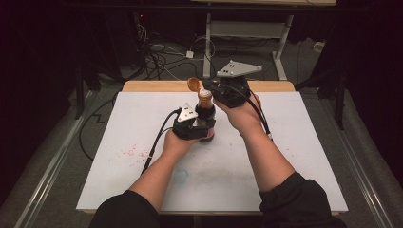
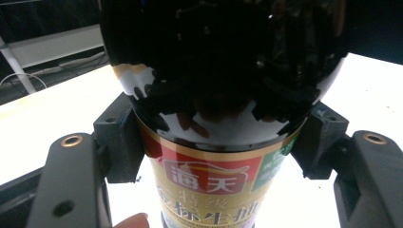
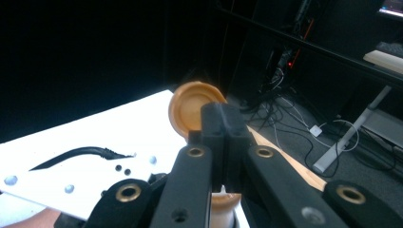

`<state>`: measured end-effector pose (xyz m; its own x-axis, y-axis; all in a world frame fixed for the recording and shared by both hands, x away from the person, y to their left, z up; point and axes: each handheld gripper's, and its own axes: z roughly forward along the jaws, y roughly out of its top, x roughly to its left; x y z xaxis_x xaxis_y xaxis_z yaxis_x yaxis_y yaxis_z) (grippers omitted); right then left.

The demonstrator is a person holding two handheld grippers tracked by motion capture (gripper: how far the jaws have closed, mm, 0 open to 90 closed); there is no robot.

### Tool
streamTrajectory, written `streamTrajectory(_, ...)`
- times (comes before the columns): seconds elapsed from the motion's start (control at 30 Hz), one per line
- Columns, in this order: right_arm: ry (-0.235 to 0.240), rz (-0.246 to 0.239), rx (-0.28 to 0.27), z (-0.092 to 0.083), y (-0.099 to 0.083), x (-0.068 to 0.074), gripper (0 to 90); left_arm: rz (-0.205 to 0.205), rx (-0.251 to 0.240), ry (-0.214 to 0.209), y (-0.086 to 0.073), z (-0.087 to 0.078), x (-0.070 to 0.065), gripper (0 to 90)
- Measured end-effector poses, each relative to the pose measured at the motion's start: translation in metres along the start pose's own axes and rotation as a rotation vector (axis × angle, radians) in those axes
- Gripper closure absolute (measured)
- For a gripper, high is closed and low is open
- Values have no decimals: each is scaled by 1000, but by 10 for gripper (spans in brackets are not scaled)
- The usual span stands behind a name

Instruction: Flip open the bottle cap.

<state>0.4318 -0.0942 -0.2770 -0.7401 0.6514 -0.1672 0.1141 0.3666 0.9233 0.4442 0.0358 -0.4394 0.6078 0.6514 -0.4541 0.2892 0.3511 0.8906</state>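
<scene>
Bottle, lower centre of the left gripper view: label has a red panel with large white characters 海天. Beneath it, on the gold ground, a row of dark characters, partly cut off at the frame's bottom edge; 金标生抽 seems likely. Green patch at label's right carries small print, too blurred to read.

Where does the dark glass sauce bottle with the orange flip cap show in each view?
High view: dark glass sauce bottle stands mid-table, left gripper shut on it.
Left gripper view: bottle body between the pads, centre.
Right gripper view: its orange flip cap behind the shut right gripper.
Shared landmark: white table.
</scene>
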Motion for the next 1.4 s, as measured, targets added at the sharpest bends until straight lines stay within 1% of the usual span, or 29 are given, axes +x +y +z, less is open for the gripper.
streamTrajectory(0.07, -3, 0, 1, -2, -1, -1, 900, 0, 0, 0, 0, 0, 0, 294)
streamTrajectory(0.1, -11, 9, 1, -6, -4, -4, 900, -1, 0, 0, 0, 0, 0, 294)
streamTrajectory(0.27, -27, 18, 0, -17, -13, -12, 900, 0, -1, 0, 0, 0, 0, 293)
streamTrajectory(0.33, -31, 21, 0, -19, -15, -14, 900, 0, 1, 0, 0, 0, 1, 293)
streamTrajectory(0.37, -38, 31, 6, -21, -21, -17, 900, -3, 1, 0, 0, 0, 1, 293)
streamTrajectory(0.43, -39, 34, 9, -22, -24, -18, 900, -2, 2, 0, 0, 0, 1, 293)
streamTrajectory(0.47, -41, 45, 14, -22, -31, -20, 900, 0, 2, 0, 0, 0, 1, 292)
streamTrajectory(0.57, -45, 55, 30, -22, -43, -23, 900, 0, 4, 0, 1, 0, 1, 292)
streamTrajectory(0.6, -45, 55, 30, -22, -43, -23, 900, -1, 3, 0, 1, 0, 1, 292)
streamTrajectory(0.63, -44, 70, 42, -20, -53, -25, 900, 0, 4, -1, 1, 0, 1, 292)
streamTrajectory(0.7, -44, 72, 45, -20, -56, -26, 900, 1, 5, -1, 1, 0, 1, 292)
streamTrajectory(0.73, -46, 83, 60, -18, -66, -26, 900, 1, 6, -1, 1, 0, 1, 292)
streamTrajectory(0.97, -41, 119, 104, -12, -108, -26, 900, -1, 6, -1, 1, 0, 1, 290)
streamTrajectory(1.0, -41, 131, 105, -11, -115, -26, 848, -1, 6, 0, 1, 0, 1, 290)
streamTrajectory(1.07, -38, 155, 119, -12, -127, -26, 790, 0, 7, 1, 1, 0, 0, 289)
streamTrajectory(1.17, -32, 166, 134, -14, -145, -24, 703, 0, 9, 2, 1, -1, 0, 288)
streamTrajectory(1.3, -33, 194, 151, -18, -169, -21, 531, 1, 9, 4, 1, -1, 0, 288)
streamTrajectory(1.4, -40, 212, 150, -23, -186, -18, 424, 1, 11, 4, 1, -1, 0, 287)
